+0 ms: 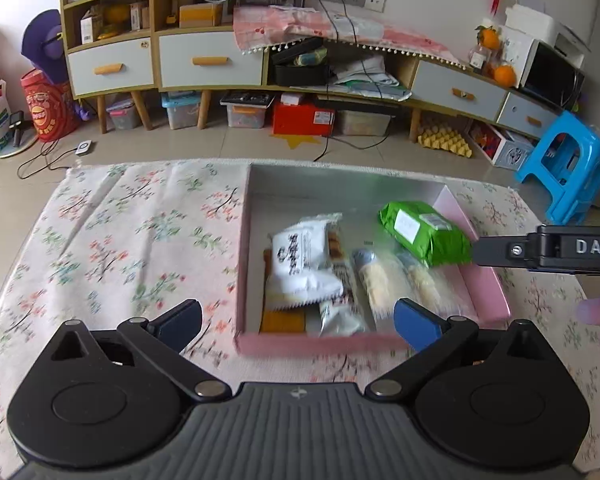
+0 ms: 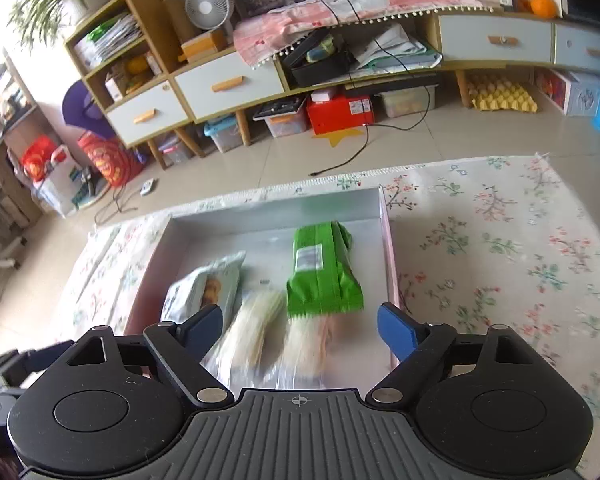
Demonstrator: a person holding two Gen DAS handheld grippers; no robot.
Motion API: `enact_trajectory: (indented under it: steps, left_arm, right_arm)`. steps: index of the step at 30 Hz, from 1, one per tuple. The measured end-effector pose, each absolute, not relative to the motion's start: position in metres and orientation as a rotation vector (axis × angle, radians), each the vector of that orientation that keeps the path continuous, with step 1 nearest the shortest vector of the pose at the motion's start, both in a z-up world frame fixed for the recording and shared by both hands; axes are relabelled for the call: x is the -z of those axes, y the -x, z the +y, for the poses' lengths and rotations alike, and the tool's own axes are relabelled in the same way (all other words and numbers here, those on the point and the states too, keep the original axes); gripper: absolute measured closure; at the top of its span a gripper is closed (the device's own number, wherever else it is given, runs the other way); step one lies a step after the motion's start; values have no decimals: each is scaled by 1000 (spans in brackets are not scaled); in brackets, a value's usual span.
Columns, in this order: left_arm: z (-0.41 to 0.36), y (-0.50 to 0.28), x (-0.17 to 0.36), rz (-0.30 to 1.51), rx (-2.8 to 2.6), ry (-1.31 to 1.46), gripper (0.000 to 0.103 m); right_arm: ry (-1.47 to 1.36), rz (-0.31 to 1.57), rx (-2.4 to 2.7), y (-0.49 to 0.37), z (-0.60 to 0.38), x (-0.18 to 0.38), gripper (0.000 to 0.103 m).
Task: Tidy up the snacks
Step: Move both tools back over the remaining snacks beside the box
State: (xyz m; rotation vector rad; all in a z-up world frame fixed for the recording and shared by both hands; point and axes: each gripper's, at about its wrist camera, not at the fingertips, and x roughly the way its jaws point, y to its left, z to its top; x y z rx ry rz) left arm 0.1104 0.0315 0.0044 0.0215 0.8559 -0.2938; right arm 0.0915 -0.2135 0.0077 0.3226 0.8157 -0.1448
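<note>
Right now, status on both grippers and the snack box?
Left gripper open, empty. Right gripper open, empty. Green packet lying in pink box with other snacks. Nothing blocking.

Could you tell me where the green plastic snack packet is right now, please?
The green plastic snack packet lies inside the pink-walled cardboard box, by its right wall, partly on the clear-wrapped pale biscuit packs.

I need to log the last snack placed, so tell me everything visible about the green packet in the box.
The green packet is a glossy foil-like pouch, bright green, with a white printed label on its upper face and a crimped seal at its near end. It looks full and unopened. It lies flat inside the pink box, by the right wall, partly on top of a clear pack of pale wafers. The open right gripper is just behind it; neither gripper holds it.
</note>
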Motion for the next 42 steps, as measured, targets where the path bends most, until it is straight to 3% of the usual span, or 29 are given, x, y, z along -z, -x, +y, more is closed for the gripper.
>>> enact_trajectory:
  steps: [20,33,42]
  left_arm:
    - [42,-66,31,1036,284,-122,1]
    - [40,-65,48,1102,267,-100,15]
    - [40,-68,52,1116,270,-120,33]
  right_arm:
    - [-431,1069,179,-44,-195,34,13]
    - [-363,1118,216,-58,-185,56,13]
    - [-327,1116,243,-61,-189,60,13]
